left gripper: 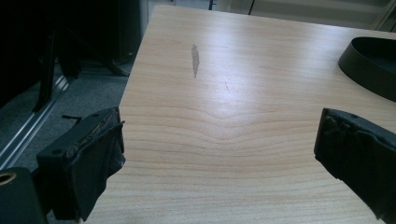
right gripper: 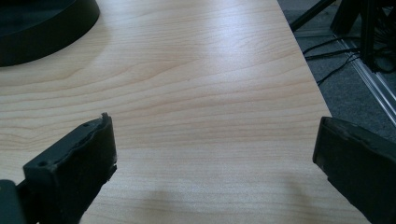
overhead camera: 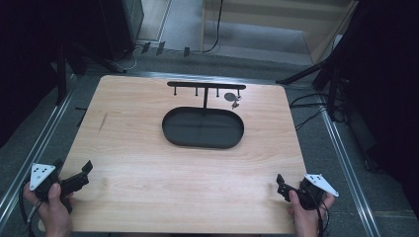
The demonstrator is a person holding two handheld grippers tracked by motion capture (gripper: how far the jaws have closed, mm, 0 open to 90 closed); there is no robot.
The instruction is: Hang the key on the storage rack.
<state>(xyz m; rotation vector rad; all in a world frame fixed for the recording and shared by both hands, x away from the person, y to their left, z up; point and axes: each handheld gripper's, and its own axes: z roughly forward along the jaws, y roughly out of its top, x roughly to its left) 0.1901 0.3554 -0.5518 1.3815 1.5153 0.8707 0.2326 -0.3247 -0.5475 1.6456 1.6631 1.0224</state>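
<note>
2 grippers are sitting at the tabletop's (overhead camera: 148,163) near corners. We're holding the left gripper (overhead camera: 81,174) at the near-left corner, jaws spread wide, gripping nothing. We're holding the right gripper (overhead camera: 280,186) near the near-right corner, jaws also wide apart and empty. 1 black oval tray (overhead camera: 170,136) is lying toward the far edge, about centred, well apart from both grippers. 1 black T-shaped rack (overhead camera: 205,86) is standing at the tray's far side, with a small round tag (overhead camera: 230,97) hanging from its right end. We're seeing a grey scuff (left gripper: 195,59) toward the left edge.
</note>
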